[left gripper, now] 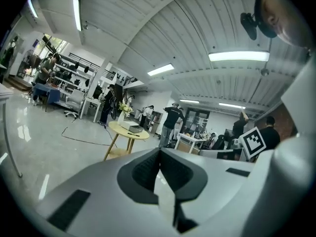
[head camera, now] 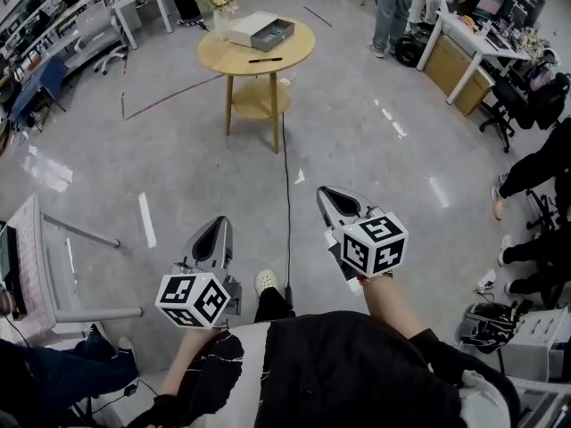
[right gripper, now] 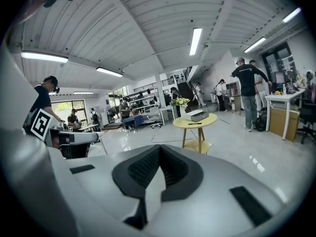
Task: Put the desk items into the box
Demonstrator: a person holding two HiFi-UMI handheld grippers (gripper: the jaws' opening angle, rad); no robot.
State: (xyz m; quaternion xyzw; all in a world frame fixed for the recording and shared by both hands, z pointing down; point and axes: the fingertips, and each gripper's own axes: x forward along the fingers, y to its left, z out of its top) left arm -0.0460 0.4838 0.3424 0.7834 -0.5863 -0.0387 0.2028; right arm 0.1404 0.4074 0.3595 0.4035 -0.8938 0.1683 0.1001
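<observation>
- The left tongs (head camera: 217, 224) and right tongs (head camera: 323, 192) are both clenched with nothing between their pads. They are held out side by side and point toward 12 o'clock, probably because nothing is within reach yet.
- The round tabletop (head camera: 223, 56) stands well apart at 12 o'clock, across bare floor, so I judge the packing not yet begun.
- The box (head camera: 270, 33) sits at about 1 o'clock on the tabletop with its top open, ready to take things in.
- A dark pen (head camera: 265, 60) lies loose at the box's 6 o'clock, near it but apart. It looks like the item to go in.
- A vase of flowers (head camera: 220, 5) stands at the 10 o'clock rim, clear of the pen.
</observation>
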